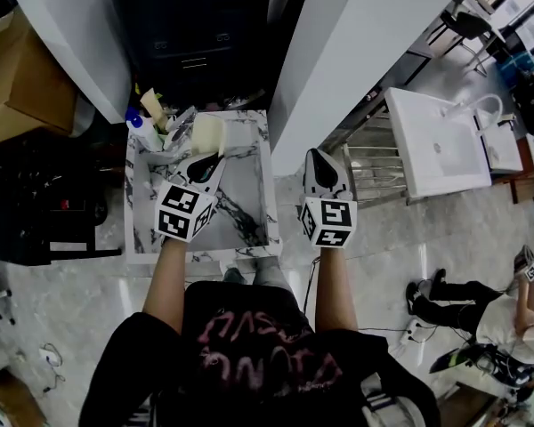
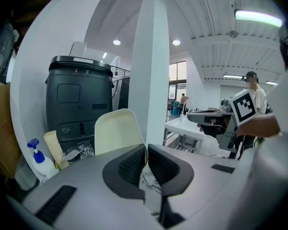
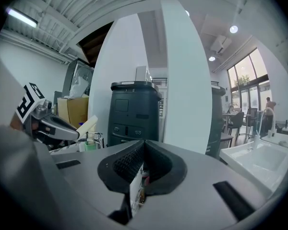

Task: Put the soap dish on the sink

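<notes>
One soap dish (image 2: 116, 133), left gripper (image 2: 146, 148) pinching edge

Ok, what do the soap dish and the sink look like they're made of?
Soap dish, pinched in the left gripper: probably matte cream plastic, possibly ceramic. It shows an even colour, a thin smooth rim and no shine. Sink: white marble or marble-look stone, with dark grey veins across basin and rim; its finish is hard to judge.

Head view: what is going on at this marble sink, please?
A person holds a gripper in each hand. The left gripper has its fingers shut on the edge of a cream soap dish, over the marble sink. The right gripper is shut and empty, beside the sink.
</notes>
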Demonstrator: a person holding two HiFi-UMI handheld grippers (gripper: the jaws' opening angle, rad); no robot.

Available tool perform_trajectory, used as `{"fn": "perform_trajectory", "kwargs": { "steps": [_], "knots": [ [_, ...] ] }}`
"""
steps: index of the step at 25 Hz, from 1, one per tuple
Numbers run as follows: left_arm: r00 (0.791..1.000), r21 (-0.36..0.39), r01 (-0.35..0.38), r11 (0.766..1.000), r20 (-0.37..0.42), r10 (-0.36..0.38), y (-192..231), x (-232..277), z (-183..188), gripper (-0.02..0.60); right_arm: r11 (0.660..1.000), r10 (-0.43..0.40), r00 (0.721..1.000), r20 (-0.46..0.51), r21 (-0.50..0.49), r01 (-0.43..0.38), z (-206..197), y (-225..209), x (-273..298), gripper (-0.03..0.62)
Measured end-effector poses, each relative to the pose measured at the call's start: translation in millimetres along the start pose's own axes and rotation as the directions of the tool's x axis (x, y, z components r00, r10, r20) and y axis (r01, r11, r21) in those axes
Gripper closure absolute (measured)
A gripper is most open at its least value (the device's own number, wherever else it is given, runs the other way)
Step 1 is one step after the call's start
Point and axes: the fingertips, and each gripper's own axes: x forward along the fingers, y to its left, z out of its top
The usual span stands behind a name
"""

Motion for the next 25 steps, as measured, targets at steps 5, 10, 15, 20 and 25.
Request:
{"fn": "perform_trajectory", "kwargs": {
  "steps": [5, 10, 15, 20, 25],
  "knots": [
    [1.0, 0.007, -0.012, 1.0, -0.02, 0.012, 4, 17, 4, 0.551, 1.0, 0.016, 1.0, 0.019, 0.004, -0.016, 3, -13, 13, 0.582],
    [0.998, 0.004, -0.028, 1.0, -0.053, 0.028, 11, 39, 1, 0.551, 0.999, 0.033, 0.999, 0.004, 0.005, -0.033, -1, -29, 28, 0.582],
    [0.994, 0.021, -0.026, 0.999, -0.106, 0.028, 15, 59, -10, 0.551, 0.999, 0.042, 0.999, -0.005, 0.01, -0.042, -11, -40, 35, 0.582],
    [0.985, 0.051, -0.027, 0.998, -0.168, 0.035, 20, 81, -27, 0.549, 0.999, 0.039, 0.999, -0.018, 0.02, -0.039, -21, -53, 39, 0.582],
    [0.97, 0.051, -0.007, 0.999, -0.242, 0.019, 20, 104, -50, 0.551, 0.999, 0.027, 0.999, -0.044, 0.031, -0.026, -33, -68, 39, 0.582]
  ]
}}
